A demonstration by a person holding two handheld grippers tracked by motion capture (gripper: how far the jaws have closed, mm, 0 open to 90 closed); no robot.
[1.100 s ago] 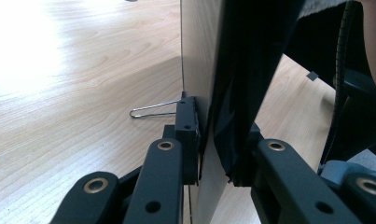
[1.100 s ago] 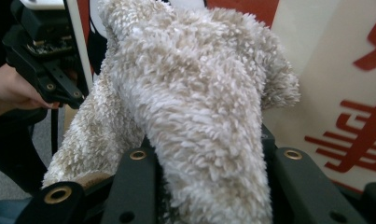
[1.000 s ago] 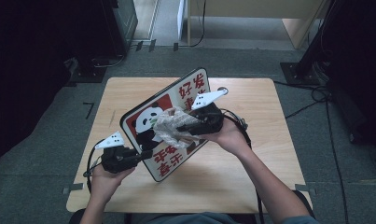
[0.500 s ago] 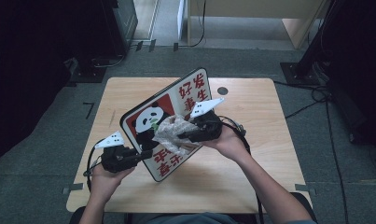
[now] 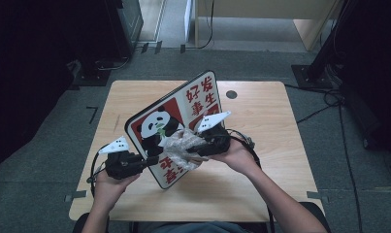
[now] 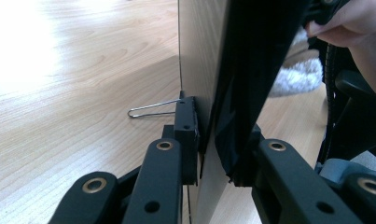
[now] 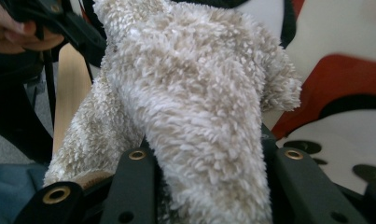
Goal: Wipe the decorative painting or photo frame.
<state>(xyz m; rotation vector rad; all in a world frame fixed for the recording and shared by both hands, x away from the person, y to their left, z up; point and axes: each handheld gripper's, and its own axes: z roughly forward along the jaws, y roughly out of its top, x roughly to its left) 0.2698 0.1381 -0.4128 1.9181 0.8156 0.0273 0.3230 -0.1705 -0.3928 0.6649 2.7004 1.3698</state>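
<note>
A square board [image 5: 183, 121] printed with a panda and red characters stands tilted on its lower corner over the wooden table [image 5: 261, 107]. My left gripper [image 5: 147, 161] is shut on the board's lower left edge; in the left gripper view the board's edge [image 6: 209, 74] runs up between the jaws. My right gripper [image 5: 195, 148] is shut on a fluffy beige cloth [image 5: 183, 148] that lies against the board's printed face. In the right gripper view the cloth [image 7: 195, 102] bulges out between the jaws, with the red and white print [image 7: 344, 79] behind it.
A wire stand [image 6: 153, 109] juts from the board's back toward the tabletop. A round cable hole [image 5: 231, 94] sits near the table's far edge. Cables [image 5: 246, 141] trail beside the right hand. Dark equipment and floor cables surround the table.
My right gripper has carried the cloth down and toward me across the board's face. The left gripper and the board have stayed put.
</note>
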